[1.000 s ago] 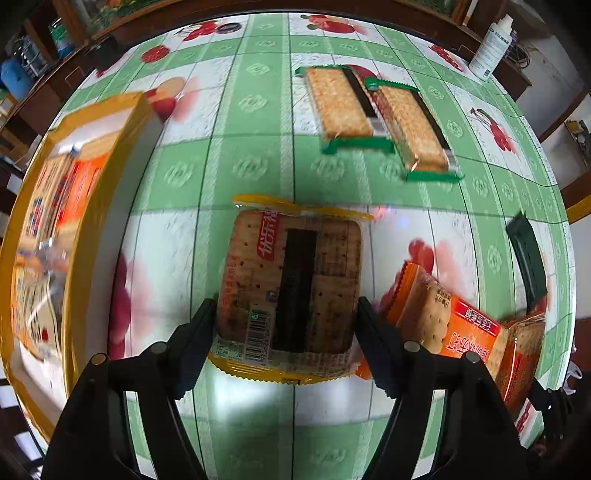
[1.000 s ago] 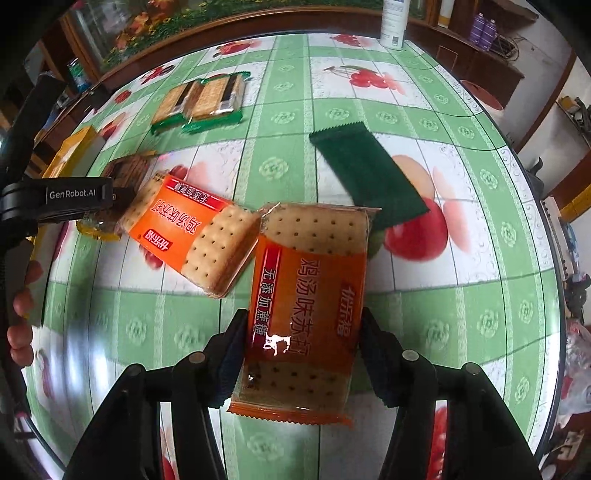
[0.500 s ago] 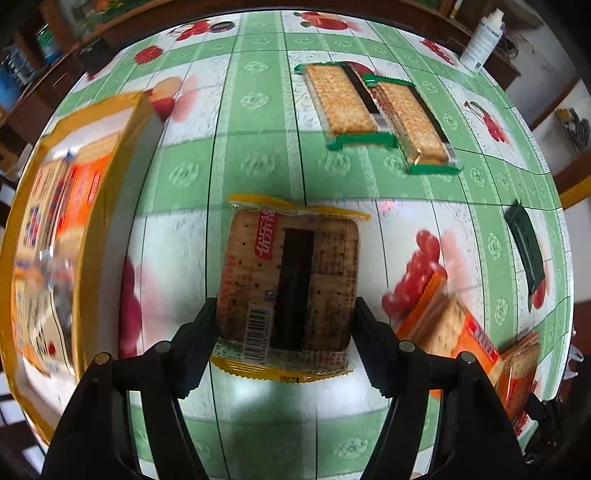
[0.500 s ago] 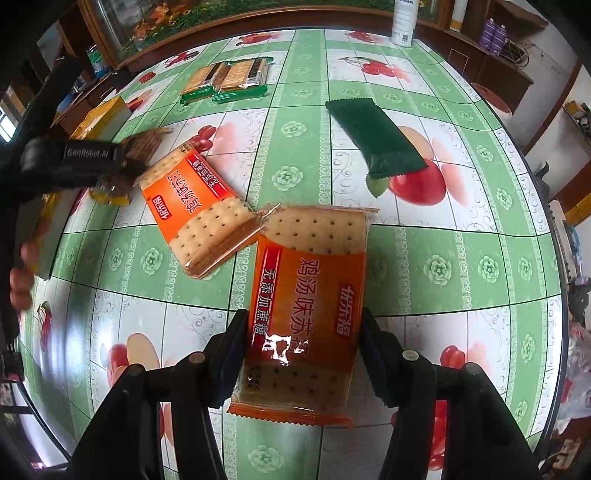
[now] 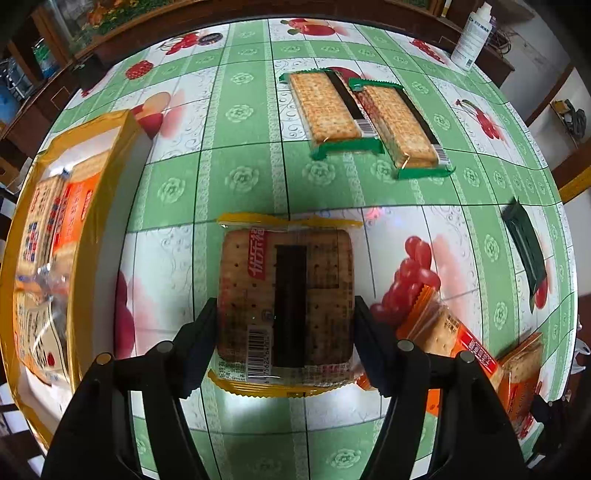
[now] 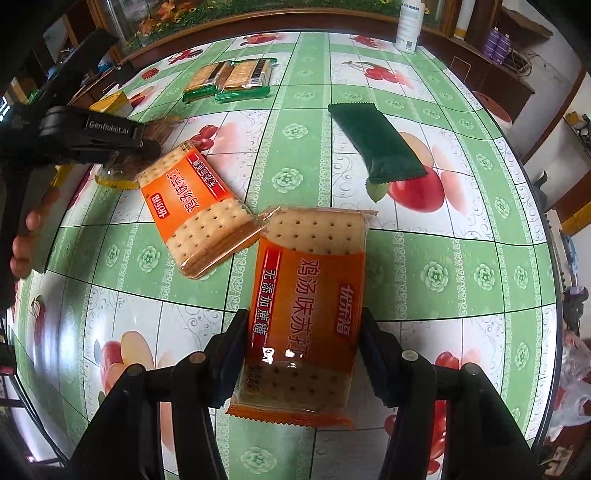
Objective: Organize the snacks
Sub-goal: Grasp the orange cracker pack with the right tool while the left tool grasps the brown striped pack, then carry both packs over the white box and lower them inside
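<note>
The left gripper (image 5: 286, 325) has its jaws clamped on a yellow-edged brown cracker pack (image 5: 286, 299), barcode up, above the desk (image 5: 240, 147) beside the yellow box (image 5: 92, 206). The right gripper (image 6: 301, 347) pinches an orange pack (image 6: 306, 306) printed 鸡汤味苏打. Another orange pack (image 6: 195, 214) lies near. The far gripper reads, I think, "GenRobot.AI".

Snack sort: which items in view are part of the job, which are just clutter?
Job:
- yellow-edged cracker pack in left tool
- orange cracker pack in right tool
- second orange pack
- two green-edged packs
- dark green pack
- yellow box

Clutter:
- white bottle
</note>
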